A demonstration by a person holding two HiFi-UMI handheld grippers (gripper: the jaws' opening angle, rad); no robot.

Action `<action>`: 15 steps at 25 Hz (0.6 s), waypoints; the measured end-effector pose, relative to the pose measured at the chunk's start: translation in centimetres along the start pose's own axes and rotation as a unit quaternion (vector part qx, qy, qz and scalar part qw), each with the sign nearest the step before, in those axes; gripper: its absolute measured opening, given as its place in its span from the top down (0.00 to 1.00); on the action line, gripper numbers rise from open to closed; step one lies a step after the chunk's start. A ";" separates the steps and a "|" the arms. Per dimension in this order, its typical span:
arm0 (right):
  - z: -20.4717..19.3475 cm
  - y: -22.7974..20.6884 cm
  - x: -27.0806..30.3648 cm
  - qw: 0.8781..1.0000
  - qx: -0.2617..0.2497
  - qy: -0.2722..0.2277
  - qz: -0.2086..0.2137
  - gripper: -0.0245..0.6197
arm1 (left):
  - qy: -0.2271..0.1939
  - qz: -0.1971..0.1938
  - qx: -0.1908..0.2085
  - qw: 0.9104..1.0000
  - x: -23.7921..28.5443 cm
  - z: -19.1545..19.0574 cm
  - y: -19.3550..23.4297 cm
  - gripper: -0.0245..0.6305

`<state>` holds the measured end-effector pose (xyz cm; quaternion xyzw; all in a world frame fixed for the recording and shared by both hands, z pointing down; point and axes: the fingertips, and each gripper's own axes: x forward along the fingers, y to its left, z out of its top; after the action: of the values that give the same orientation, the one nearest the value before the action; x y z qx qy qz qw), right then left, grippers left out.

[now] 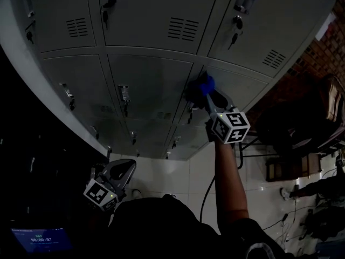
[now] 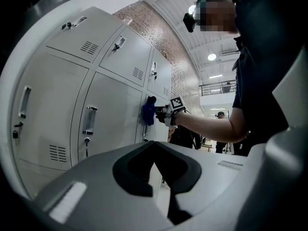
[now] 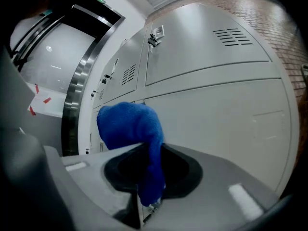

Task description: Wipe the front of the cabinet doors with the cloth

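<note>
A bank of grey metal cabinet doors (image 1: 151, 80) fills the head view. My right gripper (image 1: 209, 94) is shut on a blue cloth (image 1: 204, 83) and holds it against a door in the middle row, near that door's left edge. In the right gripper view the cloth (image 3: 132, 129) bulges out over the jaws of the right gripper (image 3: 151, 186), with the door face (image 3: 216, 124) just behind it. My left gripper (image 1: 128, 165) hangs low and away from the doors, shut on nothing. The left gripper view shows its jaws (image 2: 155, 163) met, and the cloth (image 2: 148, 110) on the door beyond.
Each door has a handle and a key lock (image 1: 124, 97) that stick out. A brick wall (image 1: 323, 53) stands at the right end of the cabinet. A chair (image 1: 302, 128) and cables (image 1: 285, 220) are on the tiled floor. A small screen (image 1: 40, 239) glows at lower left.
</note>
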<state>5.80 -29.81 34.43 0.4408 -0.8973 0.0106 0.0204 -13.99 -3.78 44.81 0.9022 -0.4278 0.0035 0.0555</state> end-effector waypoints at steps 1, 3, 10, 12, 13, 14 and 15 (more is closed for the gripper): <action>0.0 -0.2 -0.1 1.000 -0.003 0.001 0.000 0.85 | -0.001 -0.001 0.003 1.000 0.2 0.1 -0.1 0.96; -0.1 -1.1 -0.6 1.000 -0.004 0.003 -0.007 0.85 | -0.003 -0.005 0.008 1.000 0.6 0.3 -0.4 0.96; -0.7 -5.9 -3.7 0.999 0.010 0.006 -0.046 0.85 | 0.001 -0.013 0.005 1.000 2.6 0.3 -1.2 0.96; -0.7 -7.2 -4.5 0.998 0.011 0.005 -0.056 0.85 | 0.000 -0.019 0.007 1.000 3.3 0.3 -1.7 0.96; -0.8 -7.9 -4.9 0.998 0.012 0.005 -0.062 0.85 | 0.000 -0.022 0.007 1.000 3.7 0.4 -1.9 0.96; -0.8 -8.5 -5.3 0.998 0.013 0.004 -0.068 0.85 | 0.001 -0.026 0.007 1.000 4.1 0.3 -2.1 0.96; -0.9 -9.2 -5.8 0.997 0.014 0.004 -0.075 0.85 | 0.002 -0.030 0.008 1.000 4.5 0.3 -2.4 0.96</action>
<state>16.66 -30.85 35.07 0.5070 -0.8614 0.0239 0.0185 -9.31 -5.78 44.55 0.9148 -0.4007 0.0066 0.0494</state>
